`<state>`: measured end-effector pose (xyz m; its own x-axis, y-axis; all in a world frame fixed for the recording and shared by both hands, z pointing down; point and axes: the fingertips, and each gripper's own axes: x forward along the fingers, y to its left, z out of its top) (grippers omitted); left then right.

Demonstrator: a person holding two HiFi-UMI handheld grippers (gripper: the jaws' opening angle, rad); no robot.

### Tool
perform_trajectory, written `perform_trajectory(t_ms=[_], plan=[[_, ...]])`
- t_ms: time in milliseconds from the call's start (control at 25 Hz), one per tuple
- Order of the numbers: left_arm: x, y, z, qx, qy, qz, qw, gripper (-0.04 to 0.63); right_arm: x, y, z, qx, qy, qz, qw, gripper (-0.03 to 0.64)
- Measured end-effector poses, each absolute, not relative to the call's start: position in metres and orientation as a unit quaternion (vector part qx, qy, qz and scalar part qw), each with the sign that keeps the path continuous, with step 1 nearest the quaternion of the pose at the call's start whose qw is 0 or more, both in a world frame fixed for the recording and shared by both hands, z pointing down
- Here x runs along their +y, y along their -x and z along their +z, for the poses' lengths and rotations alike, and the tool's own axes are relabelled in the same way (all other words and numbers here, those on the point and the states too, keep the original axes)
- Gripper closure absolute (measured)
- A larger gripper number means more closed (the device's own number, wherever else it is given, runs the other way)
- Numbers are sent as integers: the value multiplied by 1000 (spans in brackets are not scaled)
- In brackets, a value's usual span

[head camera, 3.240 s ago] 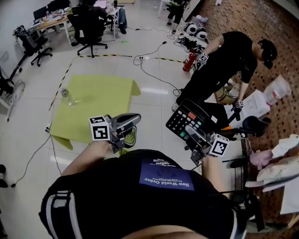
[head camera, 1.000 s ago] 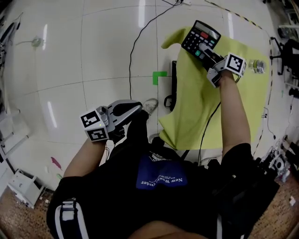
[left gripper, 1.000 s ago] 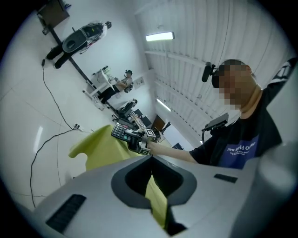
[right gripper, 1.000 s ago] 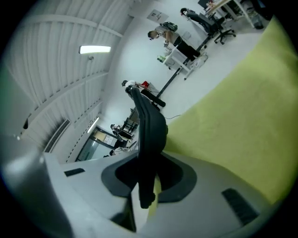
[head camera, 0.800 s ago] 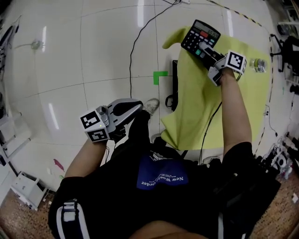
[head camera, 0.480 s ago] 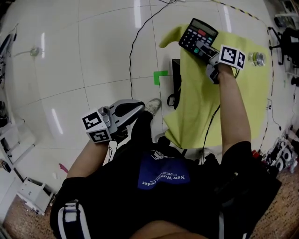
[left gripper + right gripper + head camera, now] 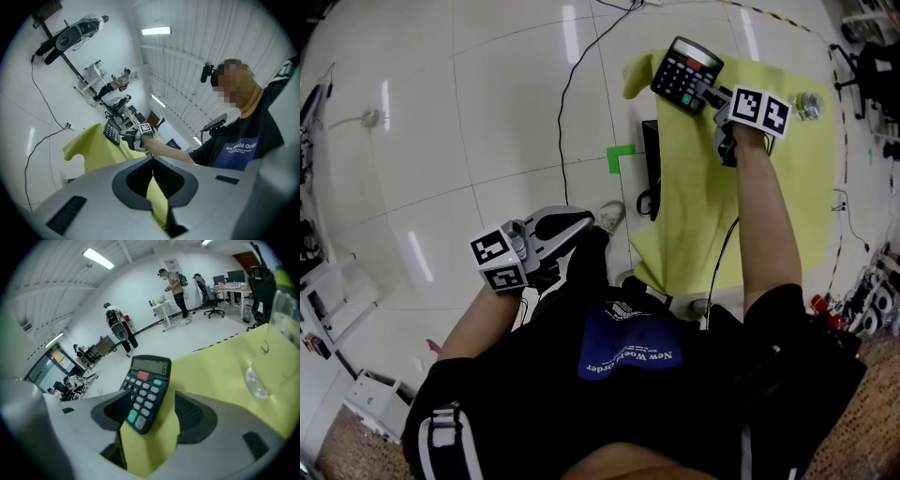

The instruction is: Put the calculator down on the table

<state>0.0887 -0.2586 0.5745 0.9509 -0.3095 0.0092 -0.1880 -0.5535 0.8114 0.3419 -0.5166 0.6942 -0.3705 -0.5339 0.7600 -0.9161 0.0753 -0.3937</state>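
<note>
The right claw [image 7: 712,92], jaws just opening, loosely straddled the calculator [image 7: 684,73], its length pointing eleven o'clock across the counter [image 7: 787,169].

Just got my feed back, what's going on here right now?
A person is setting a black calculator down on the cloth-covered table with the right gripper. Its fingers have just been opening and stand apart on either side of the calculator, not pressing it. The calculator appears to rest on the yellow-green cloth. The left gripper is shut and empty, held off to the side above the floor.
</note>
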Motion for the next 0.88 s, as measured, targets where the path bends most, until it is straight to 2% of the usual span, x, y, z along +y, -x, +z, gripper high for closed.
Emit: perform_trajectory(t_ms=[160, 320, 400, 520, 600, 760, 880], plan=[[-255, -101, 561, -131, -886, -64, 441, 589, -487, -338, 658, -731, -506, 414, 193, 350], [-252, -125, 528, -106, -902, -63, 415, 589, -435, -340, 580, -788, -467, 391, 95, 353], [-246, -144, 504, -90, -911, -65, 398, 589, -402, -355, 529, -811, -454, 365, 51, 412], [-232, -181, 464, -63, -924, -66, 370, 589, -347, -393, 451, -830, -469, 302, 9, 563], [-220, -211, 436, -43, -934, -64, 348, 589, -303, -419, 404, -834, -489, 254, -3, 626], [-190, -281, 379, 19, -951, -61, 301, 589, -206, -463, 335, -832, -530, 164, 1, 627], [-159, -335, 348, 62, -955, -60, 283, 589, -139, -496, 310, -822, -551, 140, -15, 627]])
